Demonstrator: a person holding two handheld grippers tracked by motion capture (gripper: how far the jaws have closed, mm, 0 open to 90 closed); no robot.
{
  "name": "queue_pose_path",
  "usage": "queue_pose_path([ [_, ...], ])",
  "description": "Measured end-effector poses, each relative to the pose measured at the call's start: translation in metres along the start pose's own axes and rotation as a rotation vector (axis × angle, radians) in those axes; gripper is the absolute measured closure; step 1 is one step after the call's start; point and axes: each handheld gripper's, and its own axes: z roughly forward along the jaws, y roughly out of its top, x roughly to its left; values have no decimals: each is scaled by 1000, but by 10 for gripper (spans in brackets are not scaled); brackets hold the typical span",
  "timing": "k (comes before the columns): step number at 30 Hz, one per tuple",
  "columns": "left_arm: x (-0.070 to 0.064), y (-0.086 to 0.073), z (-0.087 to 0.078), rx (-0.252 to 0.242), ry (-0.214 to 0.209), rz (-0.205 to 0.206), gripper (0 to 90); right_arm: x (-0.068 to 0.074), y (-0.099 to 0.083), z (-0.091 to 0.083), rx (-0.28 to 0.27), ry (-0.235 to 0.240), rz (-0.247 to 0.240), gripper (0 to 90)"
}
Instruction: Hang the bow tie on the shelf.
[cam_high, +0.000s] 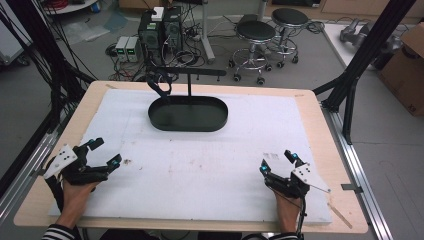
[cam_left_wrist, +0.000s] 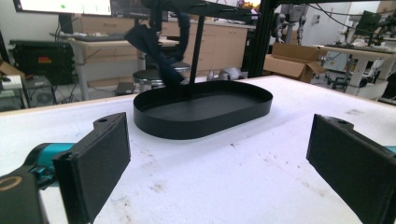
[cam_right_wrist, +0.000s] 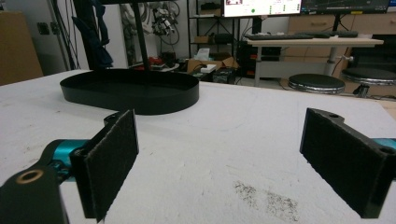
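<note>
A black oval tray (cam_high: 188, 114) stands at the back middle of the white mat (cam_high: 200, 165). A thin black post (cam_high: 189, 84) rises from the tray and carries a horizontal bar. A dark blue cloth (cam_high: 161, 88) hangs from the bar's left end, its tip down in the tray. My left gripper (cam_high: 107, 151) rests near the mat's front left, open, with nothing between its pads. My right gripper (cam_high: 277, 161) sits at the front right, also open and empty. From the left gripper (cam_left_wrist: 224, 172) the tray (cam_left_wrist: 203, 109) and cloth (cam_left_wrist: 154, 44) lie ahead. The right gripper (cam_right_wrist: 219, 158) has the tray (cam_right_wrist: 130, 91) ahead to the left.
Small brown stains (cam_high: 127, 161) mark the mat near the left gripper. Black frame struts (cam_high: 360, 65) rise at the table's right and left sides. Two stools (cam_high: 255, 35), computer boxes (cam_high: 160, 30) and cables sit on the floor beyond the far edge.
</note>
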Motion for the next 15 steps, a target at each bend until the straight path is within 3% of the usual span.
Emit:
queue_pose_path([
  [10, -2, -14, -3, 20, 6, 14, 67, 0, 0, 0, -7, -1, -5, 106],
  [15, 0, -18, -3, 13, 8, -10, 67, -1, 0, -1, -12, -1, -6, 105],
])
